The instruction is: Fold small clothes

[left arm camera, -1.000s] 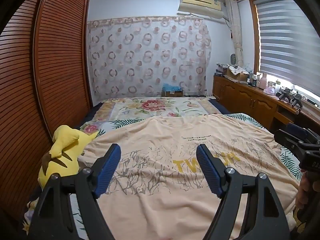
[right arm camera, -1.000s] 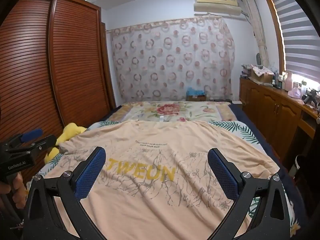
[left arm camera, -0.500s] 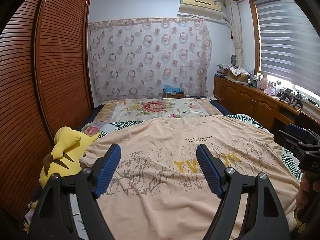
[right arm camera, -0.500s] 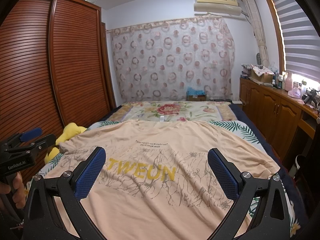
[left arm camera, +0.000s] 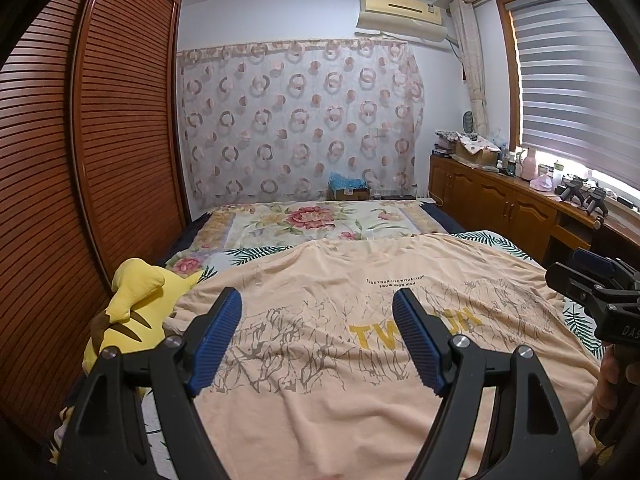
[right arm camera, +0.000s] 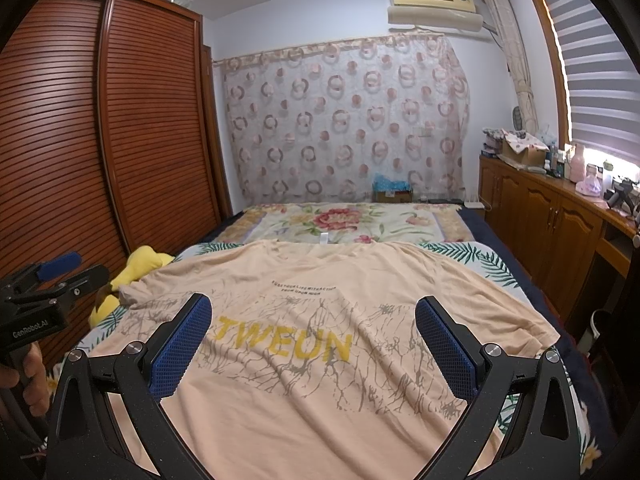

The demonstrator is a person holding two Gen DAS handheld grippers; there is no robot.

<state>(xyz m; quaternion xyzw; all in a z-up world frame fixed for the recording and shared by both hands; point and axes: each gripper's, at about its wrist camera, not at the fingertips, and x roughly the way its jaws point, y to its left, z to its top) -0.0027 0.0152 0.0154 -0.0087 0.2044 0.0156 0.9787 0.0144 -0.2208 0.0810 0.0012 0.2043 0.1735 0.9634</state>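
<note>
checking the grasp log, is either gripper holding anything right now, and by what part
Nothing is held: the left gripper and right gripper are both open above the flat peach printed t-shirt.

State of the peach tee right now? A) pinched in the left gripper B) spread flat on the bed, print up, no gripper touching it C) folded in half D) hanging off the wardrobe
B: the peach T-shirt lies spread on the bed, print up, while the left gripper and right gripper hover open above it.

The left gripper (left arm camera: pixel 318 334) hovers spread wide over a peach T-shirt (left arm camera: pixel 360 344) lying flat on the bed (left arm camera: pixel 320 220); a yellow plush toy (left arm camera: pixel 132 312) sits at nine o'clock.
</note>
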